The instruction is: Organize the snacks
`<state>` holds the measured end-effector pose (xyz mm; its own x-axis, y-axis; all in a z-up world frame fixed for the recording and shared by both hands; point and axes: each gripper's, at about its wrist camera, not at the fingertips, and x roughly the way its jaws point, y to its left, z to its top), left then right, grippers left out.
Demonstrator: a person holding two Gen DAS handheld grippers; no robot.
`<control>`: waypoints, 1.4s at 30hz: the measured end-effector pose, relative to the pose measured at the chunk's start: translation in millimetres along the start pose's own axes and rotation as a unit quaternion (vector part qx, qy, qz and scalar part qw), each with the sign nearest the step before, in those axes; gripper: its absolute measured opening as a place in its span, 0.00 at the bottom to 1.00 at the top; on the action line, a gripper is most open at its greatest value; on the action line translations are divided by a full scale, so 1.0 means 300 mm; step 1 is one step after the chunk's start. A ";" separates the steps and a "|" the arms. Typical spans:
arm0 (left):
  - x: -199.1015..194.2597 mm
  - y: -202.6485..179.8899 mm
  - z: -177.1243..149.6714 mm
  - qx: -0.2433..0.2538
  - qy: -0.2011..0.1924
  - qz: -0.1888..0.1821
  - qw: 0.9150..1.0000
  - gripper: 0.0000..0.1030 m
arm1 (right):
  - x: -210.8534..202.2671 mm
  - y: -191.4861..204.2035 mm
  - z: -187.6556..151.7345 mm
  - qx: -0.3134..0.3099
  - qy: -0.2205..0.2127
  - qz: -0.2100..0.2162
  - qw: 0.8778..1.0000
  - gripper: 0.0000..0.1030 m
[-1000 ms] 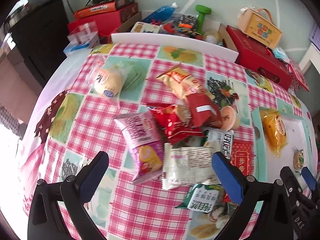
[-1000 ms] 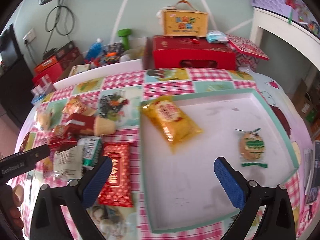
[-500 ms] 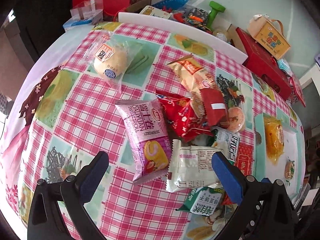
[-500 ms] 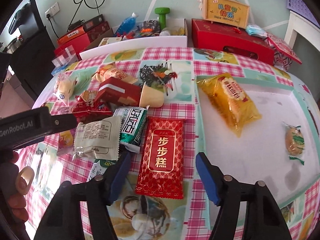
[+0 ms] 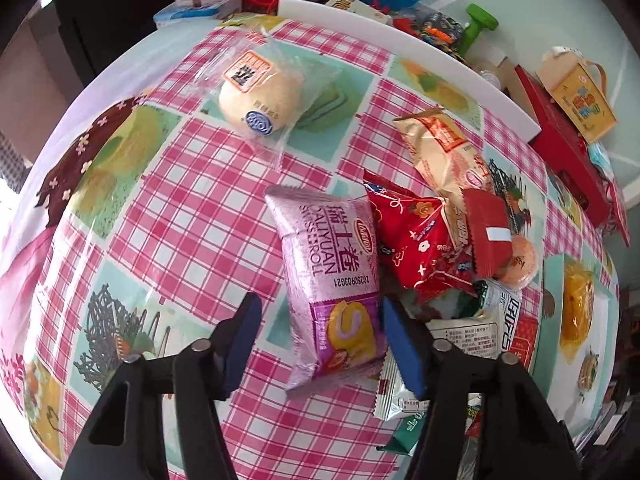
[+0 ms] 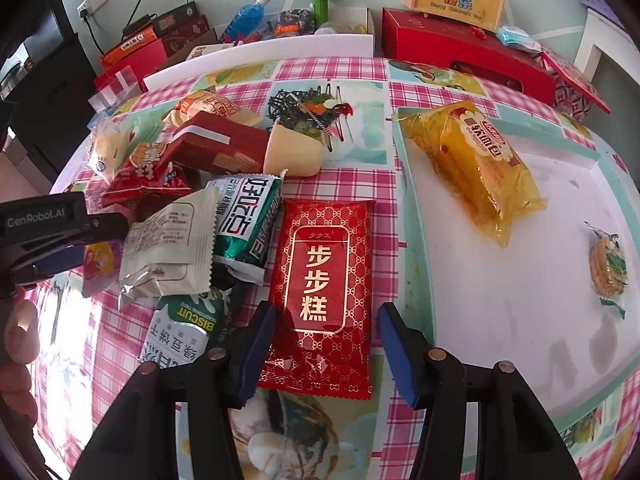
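Note:
My left gripper (image 5: 320, 332) is open, its blue pads either side of the near end of a purple swiss roll packet (image 5: 332, 280); the right pad touches the packet's edge. My right gripper (image 6: 326, 344) is open, straddling the near end of a flat red cake packet (image 6: 320, 292). A pile of snacks lies between them: a white packet (image 6: 168, 244), a green-and-white packet (image 6: 244, 220), a red wafer pack (image 6: 216, 146). A white tray (image 6: 500, 320) on the right holds a yellow bread packet (image 6: 476, 160) and a small biscuit (image 6: 606, 264).
A wrapped bun (image 5: 260, 96) lies apart at the far left of the checked tablecloth (image 5: 192, 208). A green biscuit packet (image 6: 180, 336) lies near my right gripper. Red boxes (image 6: 460, 56), a bottle and a green dumbbell stand behind the table.
Both grippers have narrowed and moved down and forward: the left onto the purple packet's end, the right from above the tray leftwards to the red cake packet.

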<state>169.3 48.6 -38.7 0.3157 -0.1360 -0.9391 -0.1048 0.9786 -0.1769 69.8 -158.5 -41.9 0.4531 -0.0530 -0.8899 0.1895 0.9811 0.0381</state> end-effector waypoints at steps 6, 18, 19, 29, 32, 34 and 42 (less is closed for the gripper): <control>0.038 -0.005 -0.005 0.006 0.005 0.009 1.000 0.44 | 0.007 0.023 -0.002 -0.016 -0.005 -0.010 1.000 0.51; 0.069 -0.085 -0.020 0.037 -0.003 0.024 0.999 0.39 | 0.001 0.022 -0.003 -0.015 -0.014 -0.007 1.000 0.47; 0.069 -0.082 -0.014 0.038 -0.003 0.024 0.999 0.39 | 0.000 0.022 -0.003 -0.015 -0.014 -0.007 1.000 0.47; 0.027 -0.103 -0.038 0.046 -0.005 0.024 0.999 0.38 | -0.004 0.013 -0.004 -0.012 -0.015 -0.004 1.000 0.46; 0.012 -0.106 -0.039 0.048 -0.007 0.020 0.999 0.38 | -0.008 0.011 -0.003 -0.011 -0.016 -0.005 1.000 0.46; -0.003 -0.116 -0.042 0.051 -0.010 0.018 0.998 0.38 | -0.014 0.010 -0.001 -0.011 -0.018 -0.006 1.000 0.45; -0.060 -0.145 -0.041 0.057 -0.019 0.018 0.998 0.38 | -0.035 0.003 0.000 -0.007 -0.025 -0.005 1.000 0.45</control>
<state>156.5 6.6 -17.9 0.3485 -0.0965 -0.9323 -0.0092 0.9943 -0.1063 65.3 -156.9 -32.4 0.4945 -0.0724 -0.8661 0.1817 0.9831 0.0216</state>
